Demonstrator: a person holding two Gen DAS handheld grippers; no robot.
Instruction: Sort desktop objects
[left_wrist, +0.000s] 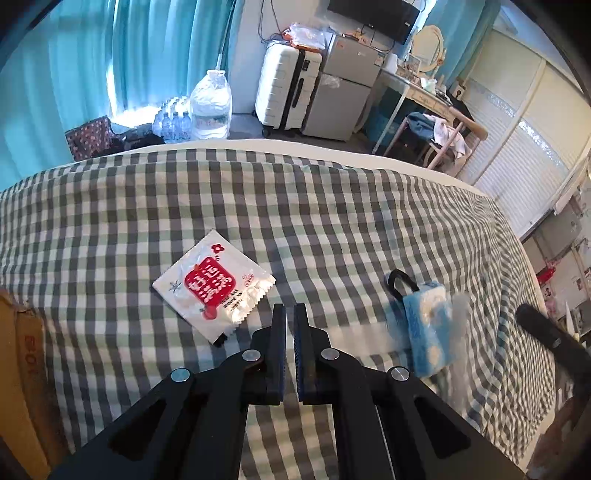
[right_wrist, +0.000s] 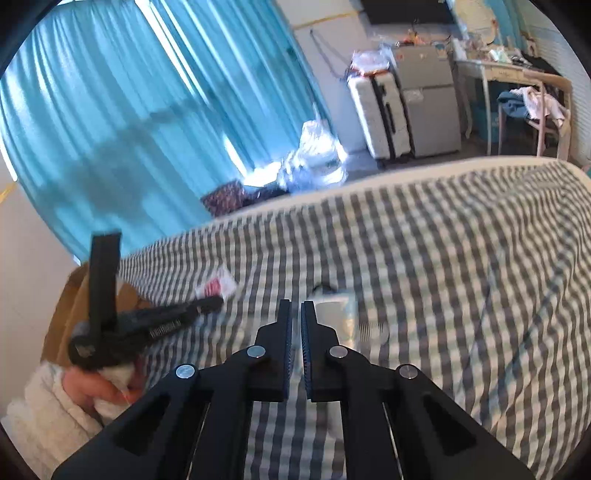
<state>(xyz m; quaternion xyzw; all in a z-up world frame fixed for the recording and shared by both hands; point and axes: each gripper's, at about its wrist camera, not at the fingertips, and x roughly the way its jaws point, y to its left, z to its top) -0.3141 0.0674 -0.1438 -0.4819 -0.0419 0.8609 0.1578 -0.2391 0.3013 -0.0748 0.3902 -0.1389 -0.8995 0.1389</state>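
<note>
Both hand-held grippers are above a bed (left_wrist: 332, 206) covered with a grey, green and white checked sheet.

Left hand-held gripper (left_wrist: 290, 314): pitched steeply downward toward the sheet. The jaws are drawn together, leaving only a thin slit. Nothing is between them. In the right wrist view, this tool lies at the left, held by a hand (right_wrist: 99, 387) in a white fleecy sleeve (right_wrist: 44, 410), with its fingers (right_wrist: 205, 306) reaching toward the sachet.

Right hand-held gripper (right_wrist: 296, 312): pitched downward, less steeply. The jaws are likewise brought together. The pictures do not show anything clamped between the pads; a blurred pale object sits just beyond the tips, and contact cannot be determined. In the left wrist view, only a dark part of this tool shows at the right edge.

Task items:
- A white sachet (left_wrist: 214, 286) with a red label lies flat on the sheet, just left of and beyond the left tips.
- A light blue tissue pack (left_wrist: 430, 328) appears blurred to the right, with a black loop (left_wrist: 400, 284) at its far end. Whether it rests on the sheet cannot be told.

A brown cardboard box (left_wrist: 22, 354) sits at the near left edge of the bed.
</note>
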